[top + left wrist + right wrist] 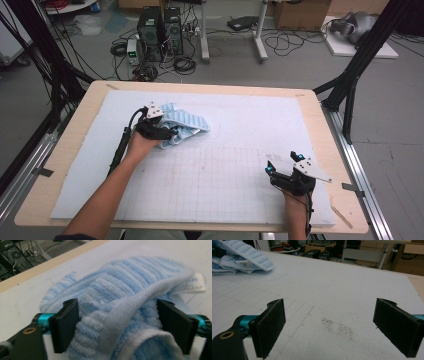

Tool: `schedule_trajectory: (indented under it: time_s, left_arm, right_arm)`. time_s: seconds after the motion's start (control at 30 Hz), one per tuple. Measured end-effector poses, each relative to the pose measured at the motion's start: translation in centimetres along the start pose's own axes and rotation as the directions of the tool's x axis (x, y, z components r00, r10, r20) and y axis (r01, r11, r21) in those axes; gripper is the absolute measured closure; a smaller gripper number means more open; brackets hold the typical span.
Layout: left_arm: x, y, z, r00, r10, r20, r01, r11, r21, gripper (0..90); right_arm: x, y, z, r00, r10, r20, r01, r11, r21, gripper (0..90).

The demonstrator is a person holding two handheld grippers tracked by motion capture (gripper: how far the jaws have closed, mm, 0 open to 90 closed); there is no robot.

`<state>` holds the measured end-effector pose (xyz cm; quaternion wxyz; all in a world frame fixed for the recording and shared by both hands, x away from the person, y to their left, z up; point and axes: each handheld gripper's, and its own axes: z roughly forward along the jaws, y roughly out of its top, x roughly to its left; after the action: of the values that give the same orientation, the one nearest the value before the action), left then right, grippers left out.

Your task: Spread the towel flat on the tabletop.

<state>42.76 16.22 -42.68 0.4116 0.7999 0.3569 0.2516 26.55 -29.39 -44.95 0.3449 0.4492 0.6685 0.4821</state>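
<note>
Left gripper view puts the towel right between the jaws of the left tool: a light-blue ribbed terry cloth, crumpled and folded over itself, with a flat hem band crossing the heap and a white care label at 2 o'clock. In the high view the towel lies at about 10 o'clock on the worktop, on the pale foam mat.

My judgement: it is light, soft and limp, not fragile and not slippery; the pile should grip well against the pads. It will sag and unfold as soon as it is lifted, so a pinch in the middle of the heap brings up several layers at once. The hem or a corner is the better place to take hold if one layer is wanted; the label is too small to trust.

The left tool stands wide with cloth bunched between the pads, the jaws beside the folds and not clearly squeezing them. The right tool rests at about 4 o'clock, well apart from the towel, jaws spread wide and holding nothing; in the right gripper view only bare mat with dark specks lies between them.
</note>
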Motion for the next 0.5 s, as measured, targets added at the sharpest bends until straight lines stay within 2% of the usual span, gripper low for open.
schedule_trajectory:
  time_s: [0.07, 0.2, 0.27, 0.37, 0.47, 0.5]
  left_arm:
    - [0.0, -0.2, 0.2, 1.0000, -0.004, 0.007, 0.004, 0.9998, 0.017, 27.9]
    - [0.4, -0.3, 0.0, 0.9987, -0.031, 0.039, 0.031, 0.9995, 0.011, 56.9]
    - [0.5, -0.2, -0.3, 0.9964, -0.049, 0.070, 0.049, 0.9988, 0.000, 67.4]
    - [0.3, -0.2, -0.8, 0.9918, -0.047, 0.119, 0.050, 0.9986, -0.017, 73.0]
    - [-0.4, -0.4, -1.3, 0.9778, -0.057, 0.202, 0.068, 0.9965, -0.049, 74.4]
    - [-0.8, -0.5, -1.6, 0.9746, -0.045, 0.219, 0.060, 0.9963, -0.061, 74.4]
  right_arm:
    - [0.0, 0.0, 0.0, 1.0000, 0.003, 0.000, -0.003, 1.000, 0.001, 10.0]
    - [0.0, 0.0, 0.0, 1.0000, 0.003, 0.000, -0.003, 1.000, 0.001, 10.0]
    - [0.0, 0.0, 0.0, 1.0000, 0.002, 0.001, -0.002, 1.000, 0.000, 10.0]
    - [0.0, 0.0, 0.0, 1.0000, 0.003, 0.002, -0.003, 1.000, 0.001, 10.0]
    - [0.0, 0.0, 0.0, 1.0000, 0.004, 0.002, -0.004, 1.000, 0.000, 10.1]
    - [0.0, 0.0, 0.0, 1.0000, 0.004, 0.002, -0.004, 1.000, 0.000, 10.1]
